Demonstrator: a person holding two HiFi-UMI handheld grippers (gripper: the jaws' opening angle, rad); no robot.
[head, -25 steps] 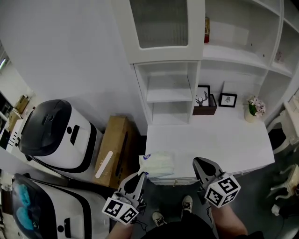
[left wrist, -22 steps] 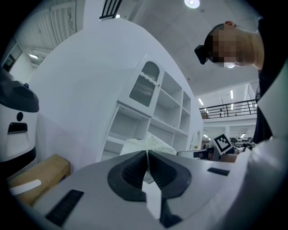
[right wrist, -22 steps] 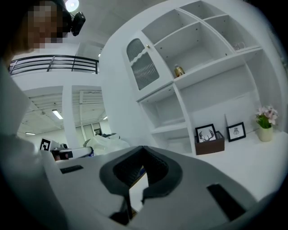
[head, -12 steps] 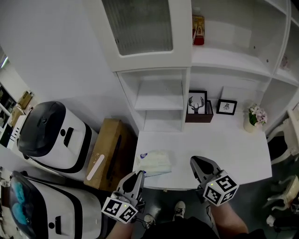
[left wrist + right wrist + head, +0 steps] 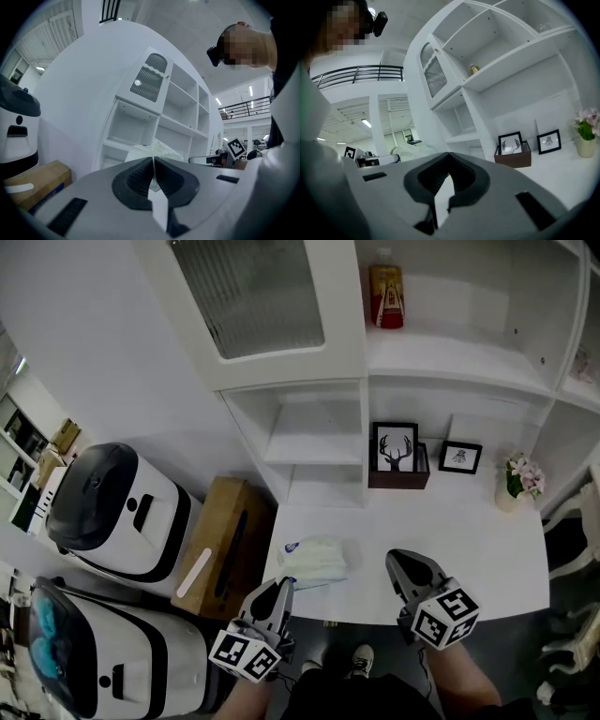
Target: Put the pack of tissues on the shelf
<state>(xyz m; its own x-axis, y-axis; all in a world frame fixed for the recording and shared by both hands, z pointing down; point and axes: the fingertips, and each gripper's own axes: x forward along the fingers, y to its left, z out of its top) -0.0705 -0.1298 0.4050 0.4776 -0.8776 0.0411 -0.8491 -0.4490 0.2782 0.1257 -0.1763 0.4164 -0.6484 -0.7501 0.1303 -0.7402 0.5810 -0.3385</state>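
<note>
- Soft white plastic-wrapped pack of tissues (image 5: 314, 561) lies at the front-left corner of the white worktop (image 5: 469, 540), just ahead of your left gripper (image 5: 281, 589)
- Its tongs are pressed together on nothing, as are those of your right gripper (image 5: 401, 562)
- Go in shut and you could nudge the pack off that edge

The tissues (image 5: 314, 562) are a soft white pack, kinda puffy and crinkled, with a small blue mark at the left corner. The pack's lying flat on the white tabletop (image 5: 469, 540), near the front-left corner. The shelf (image 5: 314, 448) is a white open unit standing at the back of the tabletop. The pack sits out in front of it, not on it yet.
</note>
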